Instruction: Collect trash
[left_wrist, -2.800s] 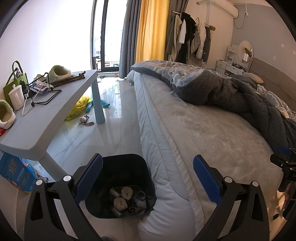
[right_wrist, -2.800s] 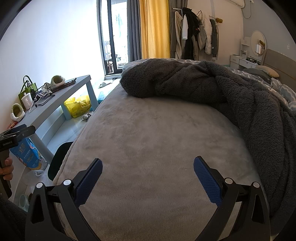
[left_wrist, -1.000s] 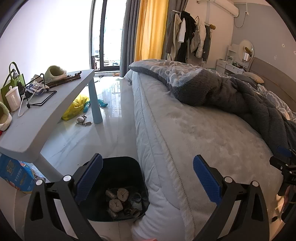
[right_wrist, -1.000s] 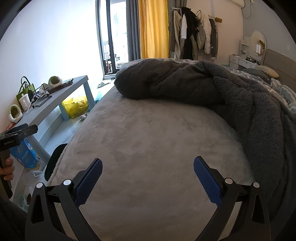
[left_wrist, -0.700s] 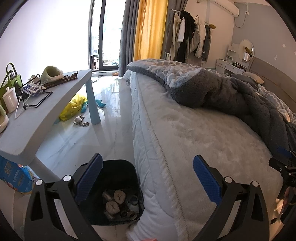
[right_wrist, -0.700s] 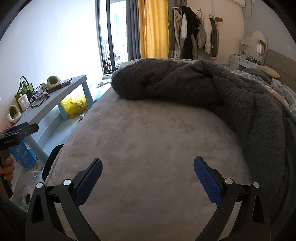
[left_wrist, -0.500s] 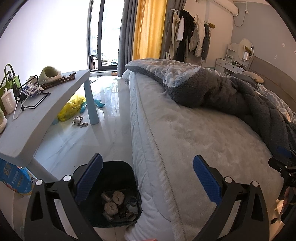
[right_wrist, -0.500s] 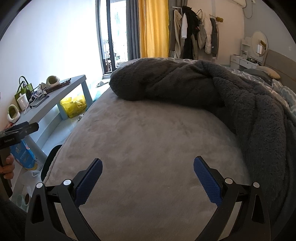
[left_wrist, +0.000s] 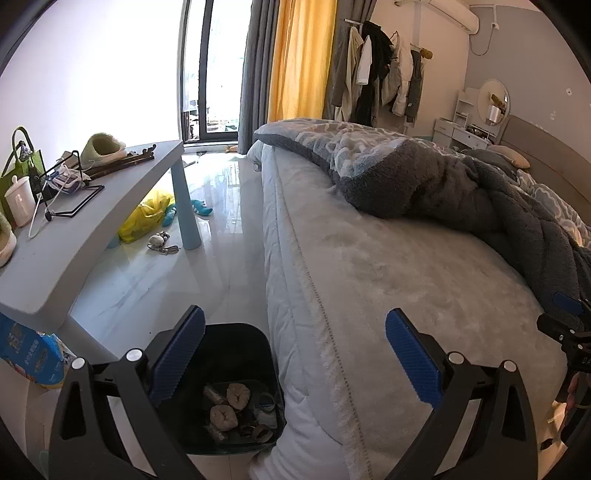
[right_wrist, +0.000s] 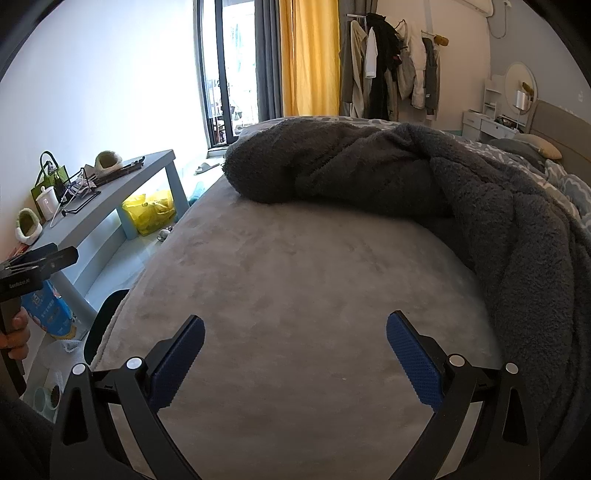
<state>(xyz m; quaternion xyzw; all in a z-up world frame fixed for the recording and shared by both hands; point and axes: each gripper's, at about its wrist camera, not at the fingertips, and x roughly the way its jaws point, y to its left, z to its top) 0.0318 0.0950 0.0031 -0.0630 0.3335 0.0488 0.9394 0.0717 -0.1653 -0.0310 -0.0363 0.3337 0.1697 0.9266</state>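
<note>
A black trash bin (left_wrist: 236, 343) stands on the floor against the side of the bed, with crumpled paper balls (left_wrist: 223, 415) and other scraps at its bottom. My left gripper (left_wrist: 293, 354) is open and empty, above the bin's right rim and the bed edge. My right gripper (right_wrist: 295, 354) is open and empty over the bare grey bed sheet (right_wrist: 295, 277). The bin's rim (right_wrist: 101, 325) shows at the left in the right wrist view. The right gripper's tip (left_wrist: 565, 321) shows at the right edge of the left wrist view.
A dark fleece blanket (left_wrist: 443, 192) is bunched across the bed. A grey low table (left_wrist: 92, 221) with a cup, bag and slippers stands left. A yellow bag (left_wrist: 147, 218) and small toys lie under it. A blue package (left_wrist: 29, 350) lies near the bin.
Both grippers have drifted slowly leftward and forward; the bin has slid left and lower in the left wrist view. Both grippers stay open and empty.
</note>
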